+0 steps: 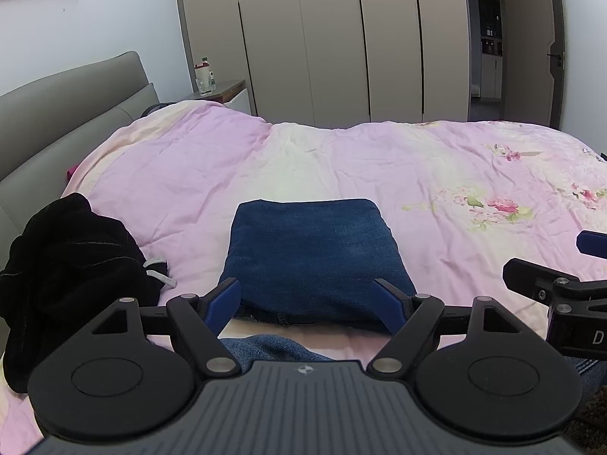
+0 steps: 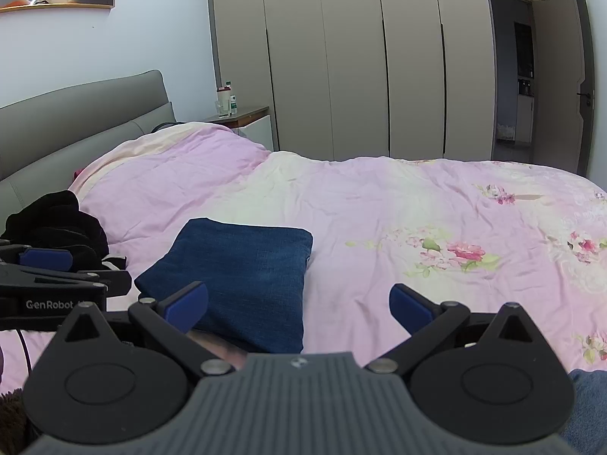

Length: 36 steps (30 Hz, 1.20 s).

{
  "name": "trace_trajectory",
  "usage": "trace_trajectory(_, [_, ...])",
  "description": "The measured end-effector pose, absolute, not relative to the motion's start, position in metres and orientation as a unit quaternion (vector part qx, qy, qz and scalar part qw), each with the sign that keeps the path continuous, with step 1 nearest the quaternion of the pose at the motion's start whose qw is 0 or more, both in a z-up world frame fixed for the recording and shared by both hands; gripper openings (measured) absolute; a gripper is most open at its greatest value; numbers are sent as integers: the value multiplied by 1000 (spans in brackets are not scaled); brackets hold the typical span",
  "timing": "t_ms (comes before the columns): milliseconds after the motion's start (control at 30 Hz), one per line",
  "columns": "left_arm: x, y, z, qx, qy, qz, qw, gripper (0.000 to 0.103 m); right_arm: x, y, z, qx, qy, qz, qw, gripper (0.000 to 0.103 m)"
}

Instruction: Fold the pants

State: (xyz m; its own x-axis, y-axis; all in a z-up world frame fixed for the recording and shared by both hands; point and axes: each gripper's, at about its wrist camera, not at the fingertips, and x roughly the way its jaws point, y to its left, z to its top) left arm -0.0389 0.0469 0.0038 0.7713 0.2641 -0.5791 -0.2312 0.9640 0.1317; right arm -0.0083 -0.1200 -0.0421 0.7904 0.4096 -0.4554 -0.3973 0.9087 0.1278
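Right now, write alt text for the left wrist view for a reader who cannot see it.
Folded blue jeans lie in a neat rectangle on a pink floral duvet, framed by the open left gripper, which holds nothing. A black garment is heaped to the left, the right gripper enters at the right edge, and a grey headboard and wardrobe stand behind.

Left tongs (image 1: 315, 303): black linkage arms, blue pads, silver pivot screws, round black discs, ribbed grey housing with small emblem. Right tongs (image 2: 299, 307): same build. White "GenRobot" lettering on left unit's side, thin black cable below.
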Motion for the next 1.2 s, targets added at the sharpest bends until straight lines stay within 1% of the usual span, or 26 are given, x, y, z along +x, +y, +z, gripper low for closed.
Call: trace_trajectory(1200, [-41, 49, 8, 30, 311, 125, 942, 91, -11, -123, -41, 17, 242, 215, 946, 98])
